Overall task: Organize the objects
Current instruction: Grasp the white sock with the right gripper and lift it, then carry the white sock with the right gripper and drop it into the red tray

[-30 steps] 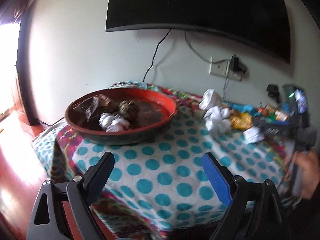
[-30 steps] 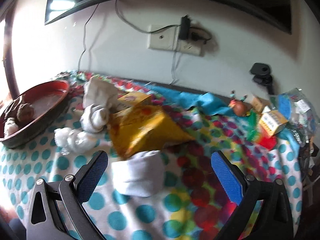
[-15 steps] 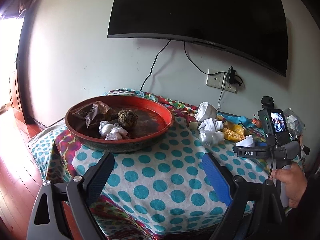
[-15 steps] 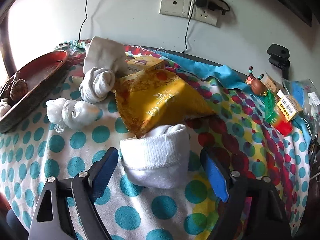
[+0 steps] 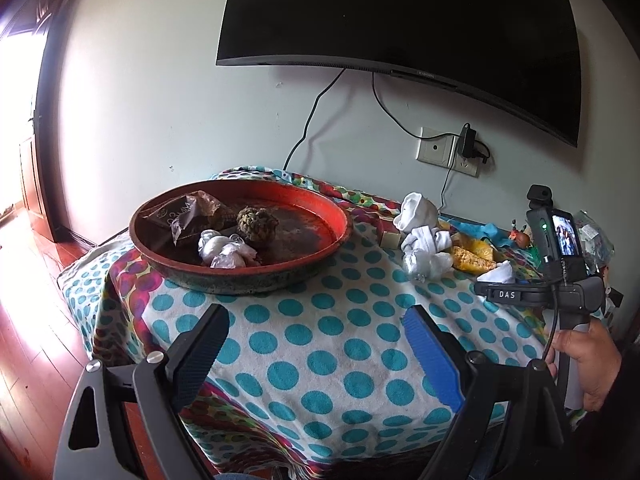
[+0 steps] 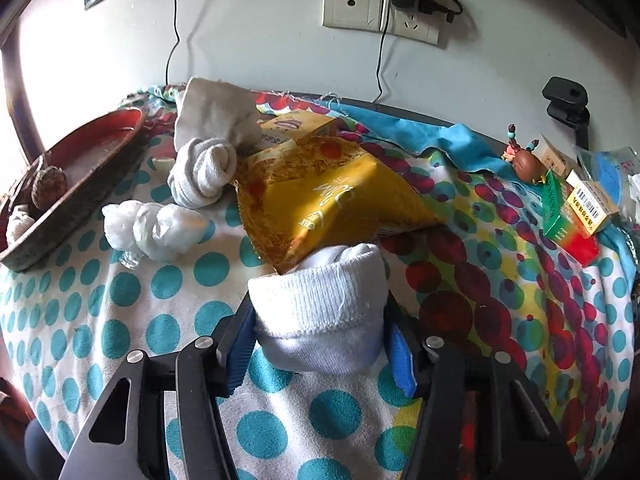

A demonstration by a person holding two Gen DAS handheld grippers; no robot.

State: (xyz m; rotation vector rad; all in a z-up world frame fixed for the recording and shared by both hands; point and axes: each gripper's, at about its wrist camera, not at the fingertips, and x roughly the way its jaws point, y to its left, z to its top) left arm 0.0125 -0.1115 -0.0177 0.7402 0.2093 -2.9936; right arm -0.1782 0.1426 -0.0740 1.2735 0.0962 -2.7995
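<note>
My right gripper (image 6: pixel 320 340) is shut on a rolled white sock (image 6: pixel 320 312) lying on the polka-dot tablecloth (image 6: pixel 140 320), its blue pads pressing both sides. A yellow snack bag (image 6: pixel 332 204) lies just behind the sock. Another knotted white sock (image 6: pixel 204 168) and a crumpled plastic bag (image 6: pixel 152 228) lie to the left. My left gripper (image 5: pixel 316 344) is open and empty over the cloth's front. A red tray (image 5: pixel 340 220) holds a pine cone (image 5: pixel 258 226), a wrapper and a white wad. The right gripper also shows in the left wrist view (image 5: pixel 500 294).
Small boxes (image 6: pixel 576 216) and a brown trinket (image 6: pixel 528 166) sit at the table's right end. A wall socket with charger (image 6: pixel 400 12) and a mounted TV (image 5: pixel 400 20) are behind. Wooden floor (image 5: pixel 28 300) lies to the left.
My right gripper moved forward and closed its jaws onto the rolled white sock. My left gripper pulled back slightly and stayed open.
</note>
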